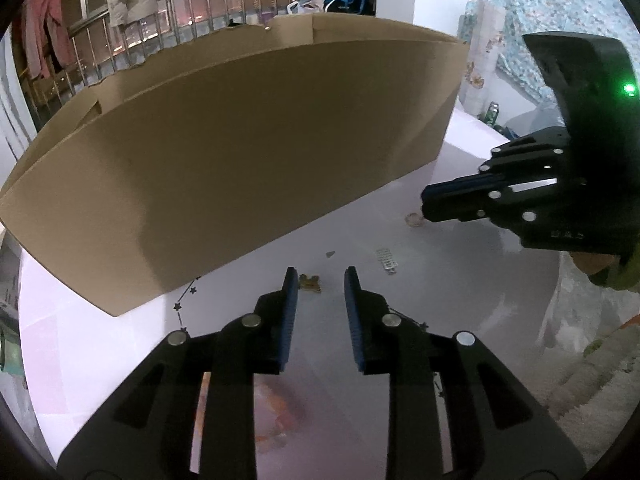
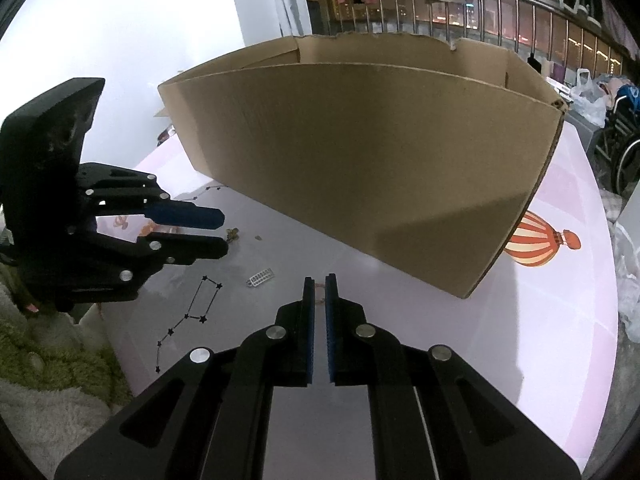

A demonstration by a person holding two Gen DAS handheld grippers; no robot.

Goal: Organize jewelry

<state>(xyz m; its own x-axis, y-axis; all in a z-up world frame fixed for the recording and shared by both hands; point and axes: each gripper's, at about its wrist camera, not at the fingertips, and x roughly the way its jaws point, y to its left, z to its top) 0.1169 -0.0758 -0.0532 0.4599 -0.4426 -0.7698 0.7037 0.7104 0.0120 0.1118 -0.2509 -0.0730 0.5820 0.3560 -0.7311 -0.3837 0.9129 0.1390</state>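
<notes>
Your left gripper (image 1: 320,276) hangs with its jaws apart, nothing between them, over the pale pink table (image 1: 460,288). A small gold charm (image 1: 310,282) lies on the surface just beside the left fingertip. Beyond it sit a tiny grey piece (image 1: 330,254) and a silver ladder-shaped piece (image 1: 387,260), all near the front wall of the cardboard box (image 1: 240,160). Your right gripper (image 2: 320,280) has its jaws nearly together; a thin ring (image 1: 415,219) seems to sit at its tips, but whether it is pinched is unclear.
</notes>
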